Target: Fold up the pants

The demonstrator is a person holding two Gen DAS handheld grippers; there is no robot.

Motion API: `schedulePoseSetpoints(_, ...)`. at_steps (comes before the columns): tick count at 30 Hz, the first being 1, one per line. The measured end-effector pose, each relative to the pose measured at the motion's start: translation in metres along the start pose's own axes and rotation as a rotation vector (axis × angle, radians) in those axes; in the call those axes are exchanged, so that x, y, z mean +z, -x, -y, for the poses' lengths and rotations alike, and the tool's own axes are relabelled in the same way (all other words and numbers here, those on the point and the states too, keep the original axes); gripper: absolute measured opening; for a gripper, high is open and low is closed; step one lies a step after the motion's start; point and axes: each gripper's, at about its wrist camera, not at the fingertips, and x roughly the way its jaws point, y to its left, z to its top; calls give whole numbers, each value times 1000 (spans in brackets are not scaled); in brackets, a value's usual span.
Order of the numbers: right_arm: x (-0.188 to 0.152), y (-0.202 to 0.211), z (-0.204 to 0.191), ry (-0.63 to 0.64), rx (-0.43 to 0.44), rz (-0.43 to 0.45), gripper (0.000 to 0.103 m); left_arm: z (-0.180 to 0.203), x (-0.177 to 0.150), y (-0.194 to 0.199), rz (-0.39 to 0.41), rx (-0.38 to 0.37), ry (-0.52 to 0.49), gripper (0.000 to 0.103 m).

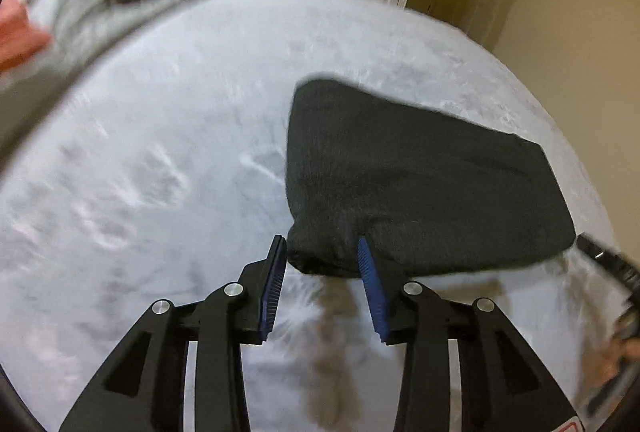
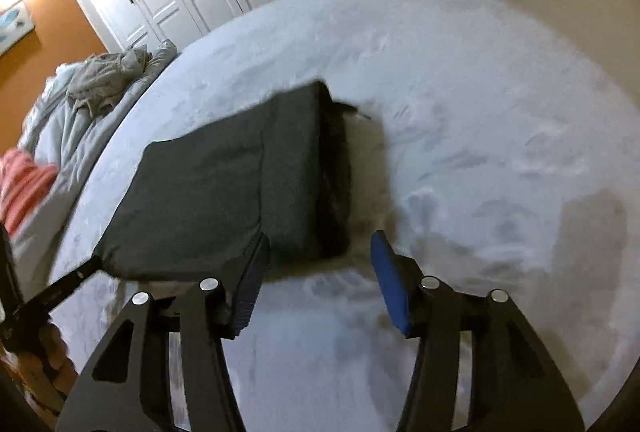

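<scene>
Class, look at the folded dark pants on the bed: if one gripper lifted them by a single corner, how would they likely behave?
The dark pants are soft cloth in stacked layers, so they would probably droop and unfold rather than stay flat. They look light for their bulk. On the fuzzy white bed cover, a push would likely bunch them instead of sliding them cleanly.

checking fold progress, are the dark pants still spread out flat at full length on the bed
No, the dark pants lie folded into a compact block on the pale bedcover.
</scene>
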Motion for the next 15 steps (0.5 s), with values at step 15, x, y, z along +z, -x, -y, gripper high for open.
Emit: schedulePoseSetpoints(15, -84, 149, -29, 96, -114, 171, 83, 13, -68, 164, 180, 108, -89, 51)
